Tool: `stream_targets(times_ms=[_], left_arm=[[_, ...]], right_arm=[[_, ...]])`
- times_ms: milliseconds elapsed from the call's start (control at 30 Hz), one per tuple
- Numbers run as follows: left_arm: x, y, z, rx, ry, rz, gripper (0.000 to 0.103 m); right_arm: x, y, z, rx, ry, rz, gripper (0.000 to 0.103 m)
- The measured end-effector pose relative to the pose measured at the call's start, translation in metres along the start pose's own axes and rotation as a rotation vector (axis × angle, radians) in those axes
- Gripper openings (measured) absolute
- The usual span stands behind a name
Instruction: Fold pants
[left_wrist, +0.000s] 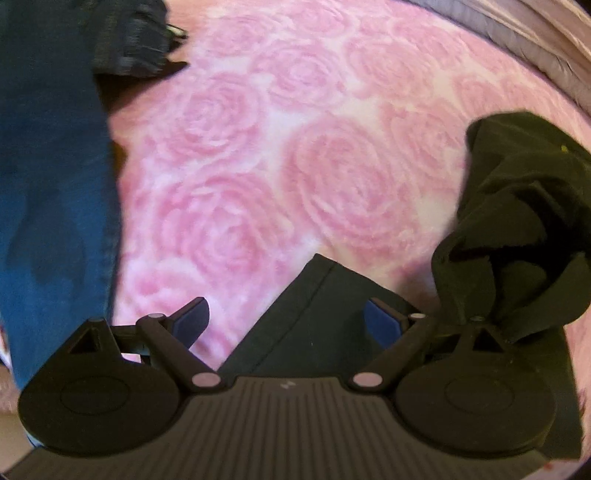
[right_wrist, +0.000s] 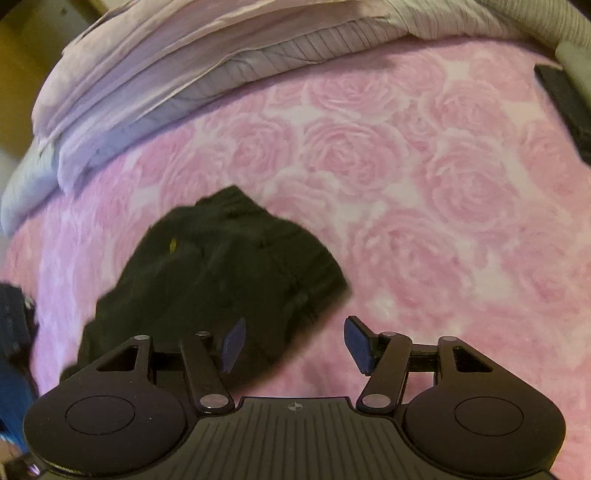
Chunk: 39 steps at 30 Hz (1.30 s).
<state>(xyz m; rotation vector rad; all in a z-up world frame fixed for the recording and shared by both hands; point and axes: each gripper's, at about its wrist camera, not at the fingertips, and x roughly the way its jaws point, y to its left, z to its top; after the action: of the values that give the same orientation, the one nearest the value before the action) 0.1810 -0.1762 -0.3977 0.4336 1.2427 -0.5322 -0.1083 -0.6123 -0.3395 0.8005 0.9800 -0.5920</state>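
- We judged the crumpled black pants (right_wrist: 218, 273) could bunch further if one layer got pinched.
- Our left gripper (left_wrist: 288, 325) pointed steeply down, jaws apart, a flat hem between them, unpressed.
- Our right gripper (right_wrist: 295, 345) tilted down too, jaws apart and empty; pants lay just left on the bed (right_wrist: 443, 206).

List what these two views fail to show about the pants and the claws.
- Pants: right wrist view, bunched and blurred; legs and waistband indistinguishable, lower edge behind the right claw.
- Pants, left wrist view: flat part cut off by the left claw; crumpled part runs off the right edge.
- Jeans: cropped by the left edge.
- Contact: neither claw's pads visibly touch fabric.
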Motion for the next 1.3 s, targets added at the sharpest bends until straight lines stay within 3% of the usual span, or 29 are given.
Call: stream_targets(times_ms=[200,267,367,400,467,500,533,567,633,733,833,967,1067,1167,1233,1300], left_arm=[[0.025,0.012,-0.007,-0.027,0.05,-0.077,0.089],[0.031,0.01,-0.01,-0.028,0.07,-0.122,0.088],[0.032,-0.002,-0.015,0.028,0.055,-0.117,0.083],[0.031,-0.004,-0.015,0.027,0.049,-0.119,0.077],[0.027,-0.009,-0.015,0.028,0.034,-0.132,0.052],[0.023,-0.013,-0.015,0.047,0.024,-0.137,0.026],[0.02,-0.017,-0.015,0.072,0.018,-0.16,0.01],[0.016,-0.022,-0.012,0.078,0.02,-0.179,0.01],[0.003,-0.03,-0.002,0.093,-0.03,-0.159,0.009],[-0.022,-0.029,0.032,0.04,-0.113,-0.185,0.009],[-0.055,-0.033,0.078,0.089,-0.262,-0.142,0.009],[-0.112,-0.019,0.151,0.035,-0.448,-0.104,0.009],[-0.163,-0.006,0.187,-0.033,-0.589,-0.096,0.009],[-0.221,0.016,0.199,-0.138,-0.736,-0.114,0.009],[-0.249,0.033,0.192,-0.209,-0.79,-0.134,0.009],[-0.265,0.051,0.175,-0.279,-0.812,-0.161,0.01]], right_arm=[[0.026,-0.01,0.023,-0.003,-0.05,-0.012,0.069],[0.037,-0.014,0.029,0.01,-0.061,0.017,0.069],[0.06,-0.016,0.039,0.03,-0.029,0.096,0.07],[0.068,-0.015,0.041,0.034,-0.017,0.107,0.072],[0.08,-0.014,0.042,0.044,-0.002,0.11,0.073],[0.082,-0.012,0.041,0.037,0.006,0.125,0.057],[0.083,-0.006,0.039,-0.013,0.025,0.142,0.043],[0.079,0.004,0.035,-0.087,0.025,0.127,0.03],[0.061,0.019,0.029,-0.18,-0.014,0.118,0.025],[0.009,0.025,0.039,-0.155,-0.168,0.175,0.023],[-0.042,0.045,0.061,-0.178,-0.339,0.198,0.023],[-0.11,0.077,0.108,-0.189,-0.567,0.234,0.023],[-0.169,0.099,0.134,-0.225,-0.749,0.255,0.023],[-0.236,0.097,0.137,-0.246,-0.946,0.321,0.023],[-0.28,0.078,0.122,-0.259,-1.072,0.356,0.023],[-0.315,0.041,0.095,-0.249,-1.138,0.38,0.024]])
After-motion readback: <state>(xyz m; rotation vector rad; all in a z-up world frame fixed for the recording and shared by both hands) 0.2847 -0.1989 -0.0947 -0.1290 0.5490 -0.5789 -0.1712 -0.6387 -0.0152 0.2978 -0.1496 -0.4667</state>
